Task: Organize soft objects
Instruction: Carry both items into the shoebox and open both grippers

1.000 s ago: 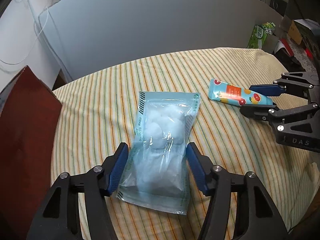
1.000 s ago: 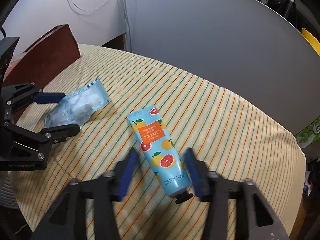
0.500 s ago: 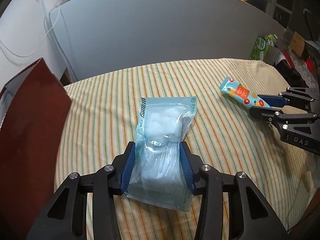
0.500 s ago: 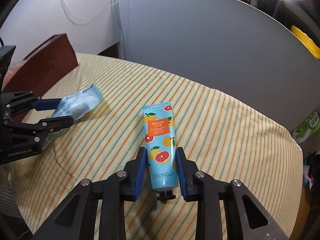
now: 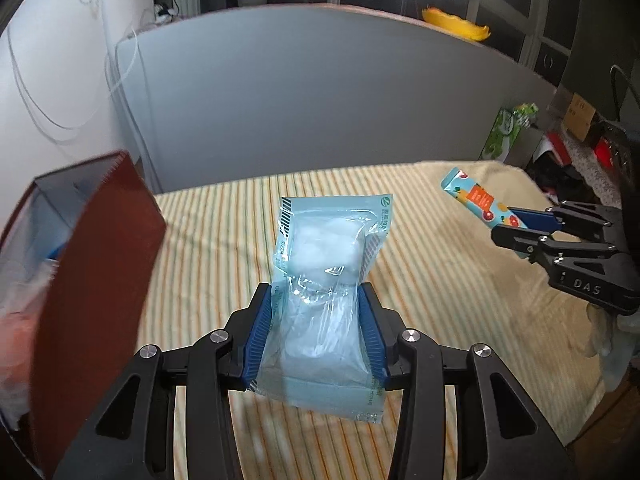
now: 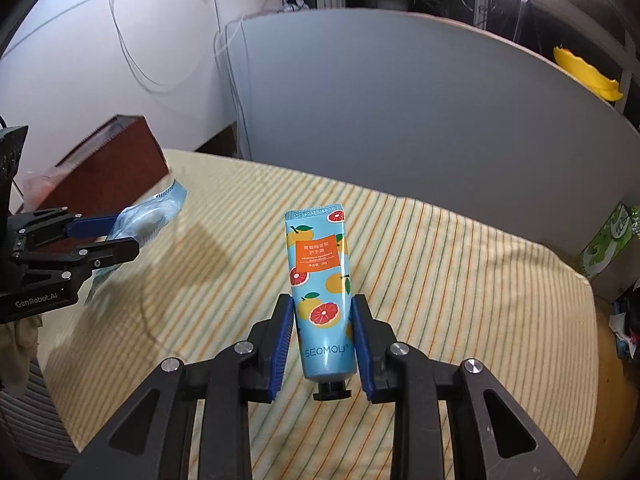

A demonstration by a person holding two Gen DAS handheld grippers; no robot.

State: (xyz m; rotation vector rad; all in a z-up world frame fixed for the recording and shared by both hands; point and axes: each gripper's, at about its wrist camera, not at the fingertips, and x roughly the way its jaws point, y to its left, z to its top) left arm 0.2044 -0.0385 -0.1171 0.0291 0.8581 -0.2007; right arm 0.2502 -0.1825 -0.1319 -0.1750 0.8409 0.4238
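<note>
One red-brown box stands to the left of the left tool, open at the top, with pale and pink things inside that are too blurred to name. The left tool is closed on one clear blue pouch of white cotton, its two blue pads pressing the pouch's lower half; the pouch stands up from the pads, lifted off the striped cloth on the table. To the right of it, the right tool grips one tube, raised above the cloth.

In the right wrist view, the right tool is closed on the tube near its black cap, the crimped end pointing away. The tube is blue with citrus fruit and an orange label. Far left sit the left tool, the pouch and the box. One green carton stands off the table's right edge.
</note>
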